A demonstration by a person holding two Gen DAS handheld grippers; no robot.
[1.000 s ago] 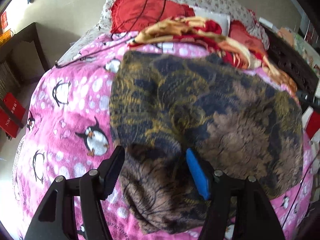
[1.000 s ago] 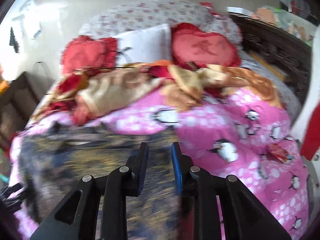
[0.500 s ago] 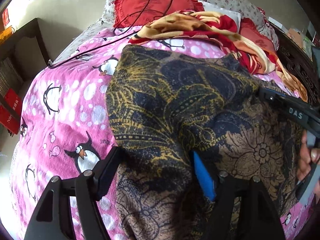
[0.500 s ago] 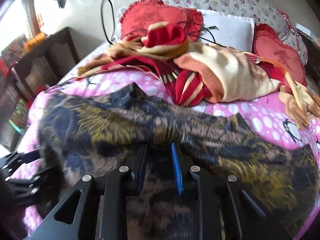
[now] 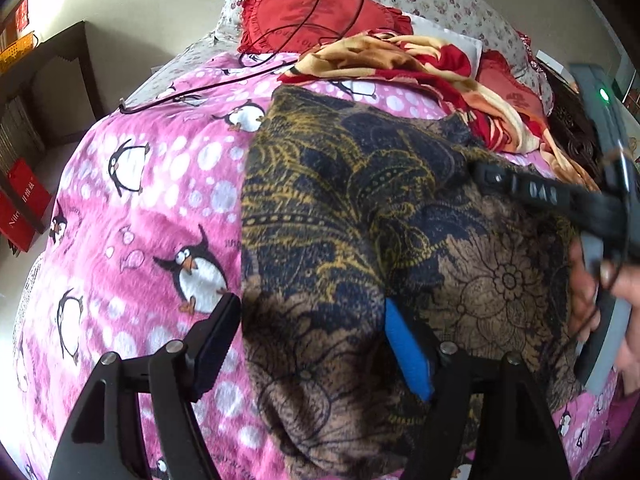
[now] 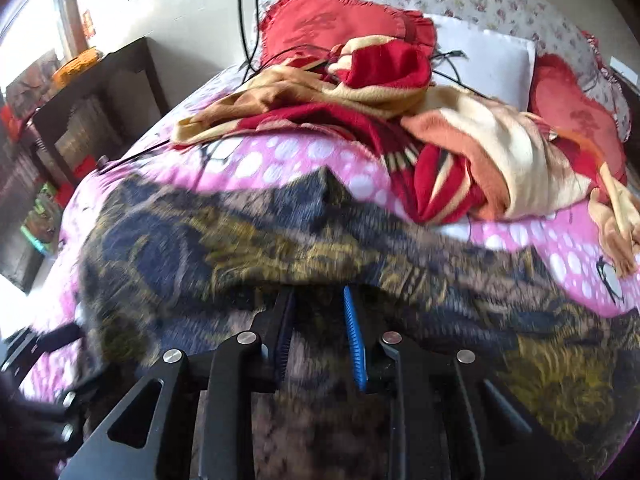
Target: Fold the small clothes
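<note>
A dark floral garment (image 5: 360, 216), navy, gold and brown, lies spread on the pink penguin blanket (image 5: 152, 200). My left gripper (image 5: 312, 320) is open, its jaws wide apart over the garment's near left edge, with cloth lying between them. My right gripper (image 6: 318, 312) has its jaws close together with a fold of the same garment (image 6: 240, 248) between them, near its middle. The right gripper's finger (image 5: 532, 192) and the hand holding it show at the right of the left wrist view. The left gripper's tip (image 6: 44, 340) shows at the lower left of the right wrist view.
A rumpled red and cream blanket (image 6: 400, 136) lies beyond the garment. Red heart cushions (image 6: 332, 20), a white pillow (image 6: 488, 64) and a black cable (image 5: 224, 80) are at the head of the bed. Dark shelving (image 6: 80, 112) stands to the left.
The right gripper swung left from the pink blanket onto the garment's middle, where cloth now sits between its jaws. The left gripper moved slightly forward along the garment's left edge, still open.
</note>
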